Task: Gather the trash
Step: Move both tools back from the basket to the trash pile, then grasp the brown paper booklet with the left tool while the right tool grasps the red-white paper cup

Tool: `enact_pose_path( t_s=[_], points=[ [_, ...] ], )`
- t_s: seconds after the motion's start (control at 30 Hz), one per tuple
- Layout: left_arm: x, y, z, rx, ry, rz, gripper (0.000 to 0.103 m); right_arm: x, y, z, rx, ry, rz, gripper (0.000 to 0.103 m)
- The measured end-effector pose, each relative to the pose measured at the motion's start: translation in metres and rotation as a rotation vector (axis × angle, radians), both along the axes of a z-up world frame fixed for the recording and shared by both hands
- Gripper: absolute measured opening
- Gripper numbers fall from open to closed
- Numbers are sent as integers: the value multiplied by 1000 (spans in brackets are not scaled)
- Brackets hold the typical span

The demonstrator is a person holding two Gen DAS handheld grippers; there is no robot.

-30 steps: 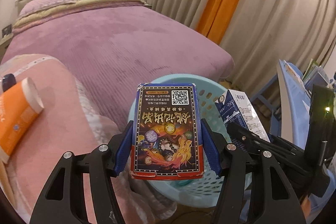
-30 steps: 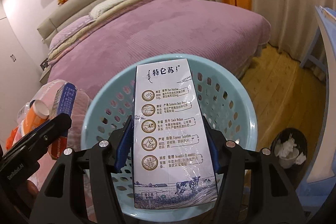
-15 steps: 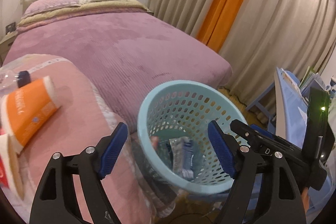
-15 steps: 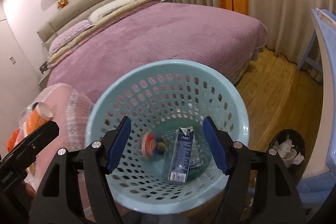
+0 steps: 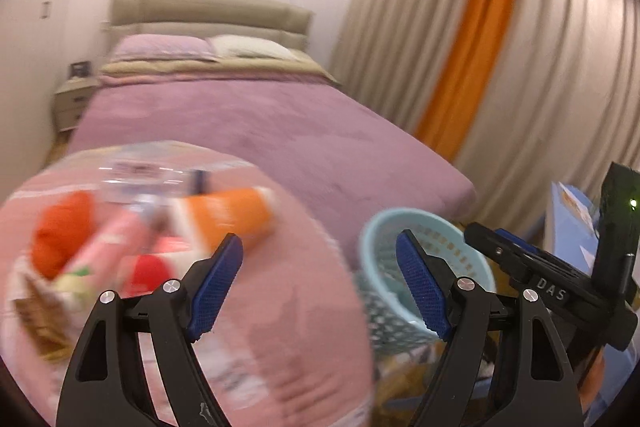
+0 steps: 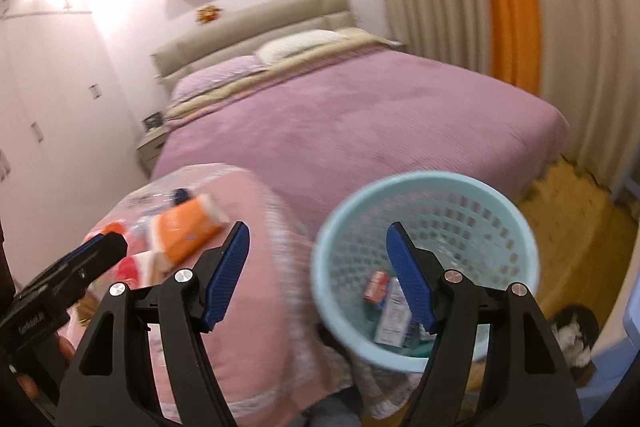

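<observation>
My left gripper [image 5: 319, 243] is open with nothing between its blue pads, up above the pink cushion [image 5: 300, 307]. My right gripper [image 6: 318, 231] is open and empty too, between the cushion and the light-blue basket [image 6: 424, 179]. In the basket lie a white milk carton [image 6: 394, 319] and a small red-ended box [image 6: 376, 287]. The basket [image 5: 420, 215] shows to the right in the left wrist view. A blurred trash pile rests on the cushion: an orange tube [image 5: 228, 215] [image 6: 184, 231], a clear bottle [image 5: 140, 179], a pink packet [image 5: 112, 243] and red pieces [image 5: 148, 267].
A purple bed [image 6: 360, 131] stretches behind the cushion and basket. Beige and orange curtains [image 5: 468, 47] hang on the right. A small black bin [image 6: 572, 331] with tissues stands on the wooden floor at the right. A blue table [image 5: 572, 223] is at the far right.
Both grippers opened; the card box and milk carton fell into the basket. Both then rose and swung left, so the trash pile on the cushion came into view.
</observation>
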State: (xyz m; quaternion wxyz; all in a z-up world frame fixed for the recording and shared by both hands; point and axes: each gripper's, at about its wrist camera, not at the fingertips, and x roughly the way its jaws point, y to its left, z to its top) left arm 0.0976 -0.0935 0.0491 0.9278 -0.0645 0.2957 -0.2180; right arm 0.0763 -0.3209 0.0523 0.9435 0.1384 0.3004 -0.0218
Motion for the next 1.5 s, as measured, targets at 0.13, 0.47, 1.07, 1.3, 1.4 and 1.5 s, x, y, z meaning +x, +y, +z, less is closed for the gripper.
enact_pose_path(
  t_s=[0.13,0.47,1.07,1.3,1.4,1.5],
  points=[
    [-13,68,12,-19,-4,132,77,8,42,10,-14,-17,99,67],
    [-33,220,-2,81,99,456,77,42,153,-11,-37,-11,314,67],
    [-4,233,-78,-77,294,384,77,91,192,-80,2,173,392,41],
    [6,210,-85,-15,314,373,85,100,193,-92,70,220,437,41],
    [12,210,-92,-27,336,388,85,99,198,-95,78,225,472,41],
    [18,208,-95,-15,340,403,85,90,206,-91,59,203,510,30]
  ],
)
